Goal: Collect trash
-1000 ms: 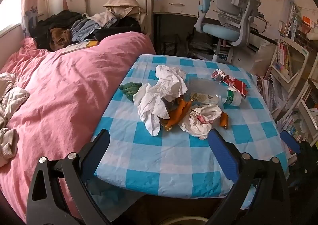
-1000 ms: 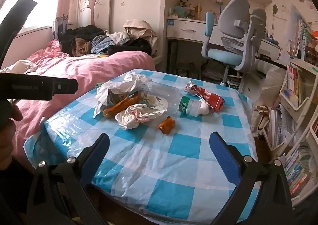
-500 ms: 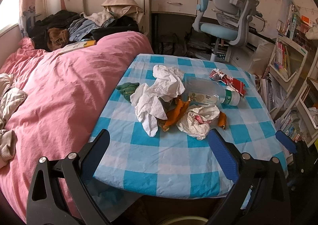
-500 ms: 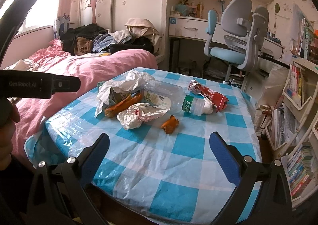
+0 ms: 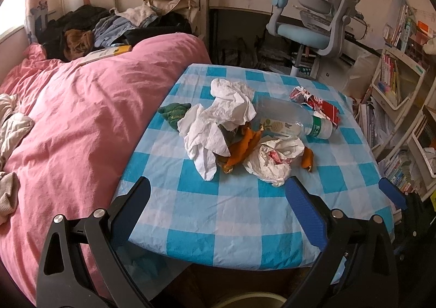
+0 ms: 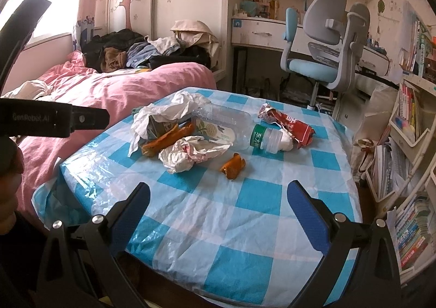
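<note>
Trash lies piled on a table with a blue checked cloth [image 5: 231, 210] [image 6: 245, 212]. In the pile are crumpled white paper [image 5: 218, 122] [image 6: 166, 109], a clear plastic bottle [image 5: 288, 120] [image 6: 231, 125] on its side, orange peel [image 5: 242, 147] [image 6: 169, 139], a loose peel piece [image 5: 308, 159] [image 6: 233, 166], a crumpled white bag [image 5: 275, 158] [image 6: 188, 155], a red wrapper [image 5: 316, 103] [image 6: 288, 125] and a green scrap [image 5: 174, 113]. My left gripper [image 5: 218, 196] is open above the near edge, short of the pile. My right gripper [image 6: 218, 199] is open too, nothing between its fingers.
A bed with a pink duvet [image 5: 81, 117] presses against the table's left side, clothes heaped at its head. A blue-grey desk chair [image 5: 313, 24] and a desk stand behind. Bookshelves [image 5: 395, 95] line the right. A round bin rim [image 5: 250, 299] shows under the table's near edge.
Both views have shifted slightly and the table sits a little nearer. The trash has not moved and both grippers stay open.
</note>
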The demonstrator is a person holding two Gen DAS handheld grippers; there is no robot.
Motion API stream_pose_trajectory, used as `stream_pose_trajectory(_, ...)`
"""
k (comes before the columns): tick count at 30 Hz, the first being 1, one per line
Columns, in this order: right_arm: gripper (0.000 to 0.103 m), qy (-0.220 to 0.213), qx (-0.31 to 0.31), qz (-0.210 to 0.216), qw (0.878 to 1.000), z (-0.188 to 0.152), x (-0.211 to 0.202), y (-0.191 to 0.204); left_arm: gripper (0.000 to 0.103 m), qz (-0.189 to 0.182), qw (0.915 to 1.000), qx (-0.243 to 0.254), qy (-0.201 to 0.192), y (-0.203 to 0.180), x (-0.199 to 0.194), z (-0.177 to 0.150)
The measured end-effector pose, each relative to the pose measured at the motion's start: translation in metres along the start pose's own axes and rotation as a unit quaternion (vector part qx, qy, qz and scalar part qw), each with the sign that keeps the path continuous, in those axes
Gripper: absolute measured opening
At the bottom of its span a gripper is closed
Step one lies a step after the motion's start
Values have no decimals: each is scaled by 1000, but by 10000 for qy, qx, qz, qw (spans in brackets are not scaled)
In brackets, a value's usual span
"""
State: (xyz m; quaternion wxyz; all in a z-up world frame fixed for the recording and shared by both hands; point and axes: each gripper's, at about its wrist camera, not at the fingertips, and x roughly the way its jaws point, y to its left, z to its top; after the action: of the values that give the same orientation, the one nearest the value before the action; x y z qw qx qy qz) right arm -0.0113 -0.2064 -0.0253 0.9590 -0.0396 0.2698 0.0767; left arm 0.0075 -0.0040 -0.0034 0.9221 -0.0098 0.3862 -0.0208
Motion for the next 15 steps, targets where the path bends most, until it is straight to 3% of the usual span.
stream_pose_trajectory(15,97,394,-33,3,9992,1,7,-3,96,185,9994,-167,252,10,13,2)
